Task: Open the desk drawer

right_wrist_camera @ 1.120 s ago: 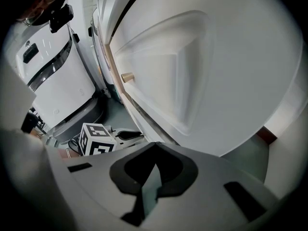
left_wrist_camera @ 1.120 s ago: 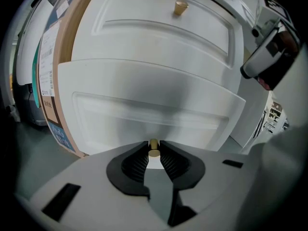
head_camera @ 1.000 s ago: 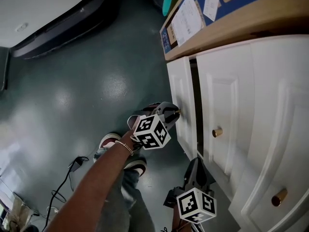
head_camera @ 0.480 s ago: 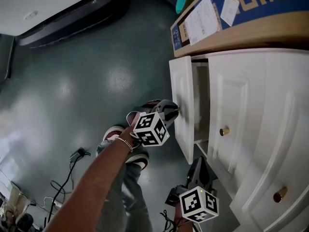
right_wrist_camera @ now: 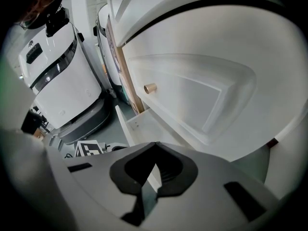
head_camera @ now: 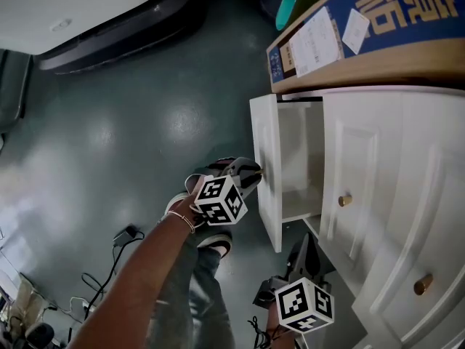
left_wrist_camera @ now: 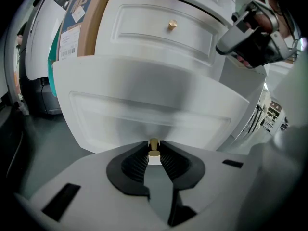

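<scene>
Above glossy grey-green floor (head_camera: 131, 122), left gripper (left_wrist_camera: 153, 154) pinching drawer knob (left_wrist_camera: 153, 146), right gripper (right_wrist_camera: 155, 150) pressed together, white desk (head_camera: 407, 158)

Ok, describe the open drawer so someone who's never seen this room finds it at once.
Find the white cabinet with a blue-and-brown cardboard box on top. The drawer is at its end next to the open floor. It alone stands out from the front, its brass knob pinched by the fingers of the left gripper; the neighbouring knobs are free.

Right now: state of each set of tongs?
Left tongs: closed on the small round brass drawer knob.
Right tongs: closed, empty.
</scene>
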